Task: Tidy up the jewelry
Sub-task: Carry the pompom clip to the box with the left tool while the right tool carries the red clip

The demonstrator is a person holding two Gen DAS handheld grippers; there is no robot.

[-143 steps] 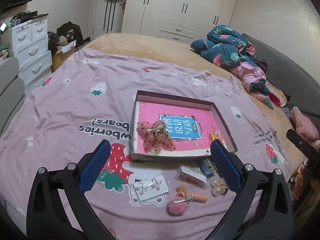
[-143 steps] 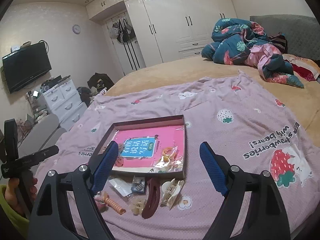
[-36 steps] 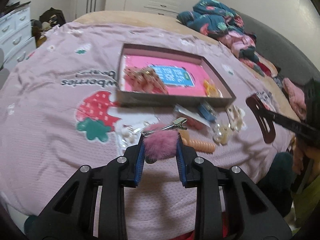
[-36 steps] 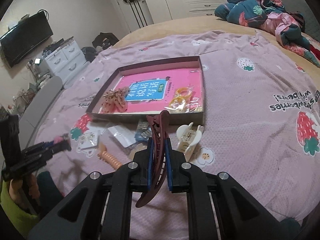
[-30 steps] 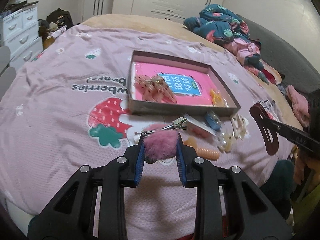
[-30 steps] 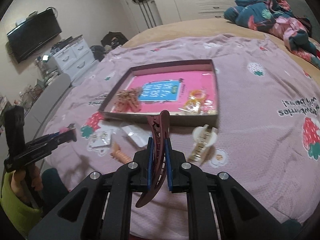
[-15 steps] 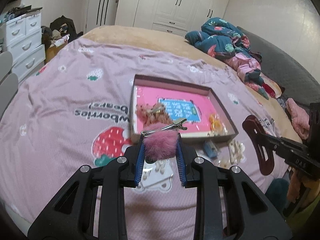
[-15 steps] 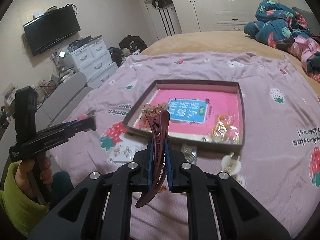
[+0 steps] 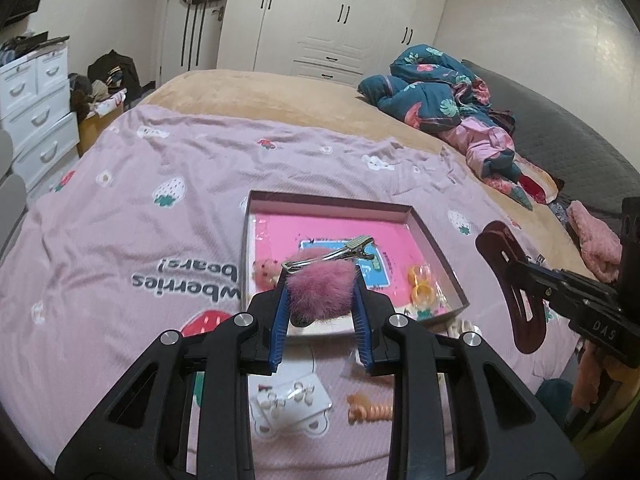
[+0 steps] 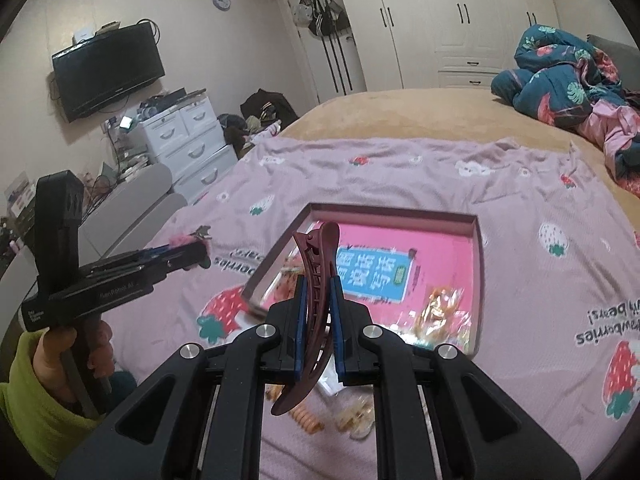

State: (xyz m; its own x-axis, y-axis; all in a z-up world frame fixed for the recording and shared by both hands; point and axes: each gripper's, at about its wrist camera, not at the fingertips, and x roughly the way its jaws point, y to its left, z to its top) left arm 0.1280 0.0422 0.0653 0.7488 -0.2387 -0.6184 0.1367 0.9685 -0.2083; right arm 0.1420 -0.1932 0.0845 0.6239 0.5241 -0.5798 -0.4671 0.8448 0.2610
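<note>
Left wrist view: my left gripper (image 9: 322,305) clamps the pink pompom clip (image 9: 321,292), fluff squeezed between the pads, above the box (image 9: 436,250) ahead. My right gripper (image 10: 317,322) is pinched onto the maroon hair claw (image 10: 314,300), edgewise, presumably for dropping in.

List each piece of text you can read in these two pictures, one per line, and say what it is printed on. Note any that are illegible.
"strawberries with bears!", partly hidden and upside down: pink bedspread.
"DAS", upside down: right tongs body.
"GenRobot AI", faint: left tongs body.
White Chinese characters on the blue label: pink book in the box; too blurred to read.
Clock numerals: too small.
</note>
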